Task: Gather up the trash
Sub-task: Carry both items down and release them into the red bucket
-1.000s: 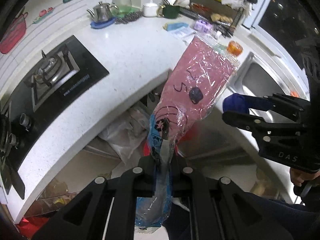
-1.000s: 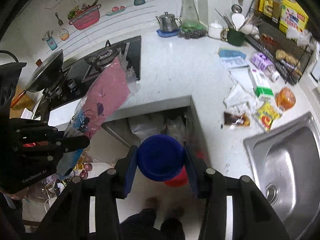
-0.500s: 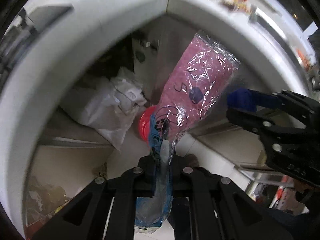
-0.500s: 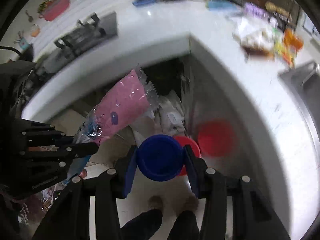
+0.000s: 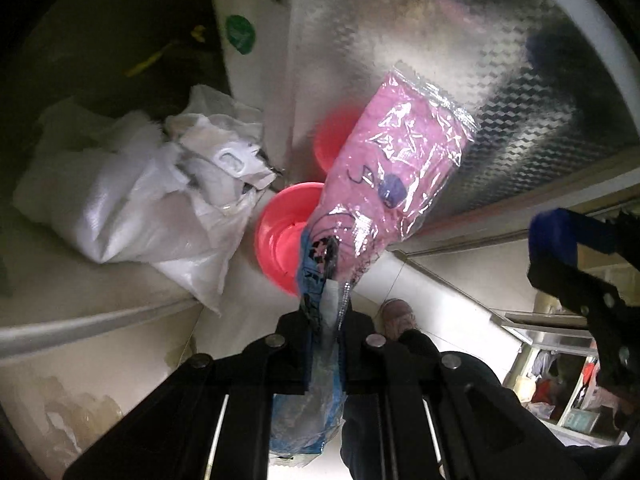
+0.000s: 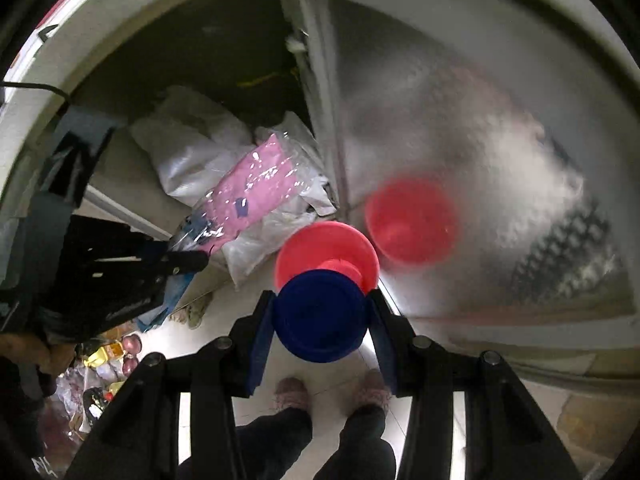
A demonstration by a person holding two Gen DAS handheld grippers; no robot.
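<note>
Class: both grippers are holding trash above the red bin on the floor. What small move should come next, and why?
Probably lower the right gripper slightly and open it: its blue cup hangs just over the red bin, while the left gripper's pink packet sits off to the side.

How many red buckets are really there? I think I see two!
1. The red bucket stands on the floor under the blue cup. The other red shape is its reflection in the shiny cabinet door.

Pink plastic package (image 5: 394, 168), clear crinkled wrap, blue end pinched, sticks up tilted above red bin (image 5: 280, 236). Blue round lid (image 6: 320, 316) held level, over bin rim.
</note>
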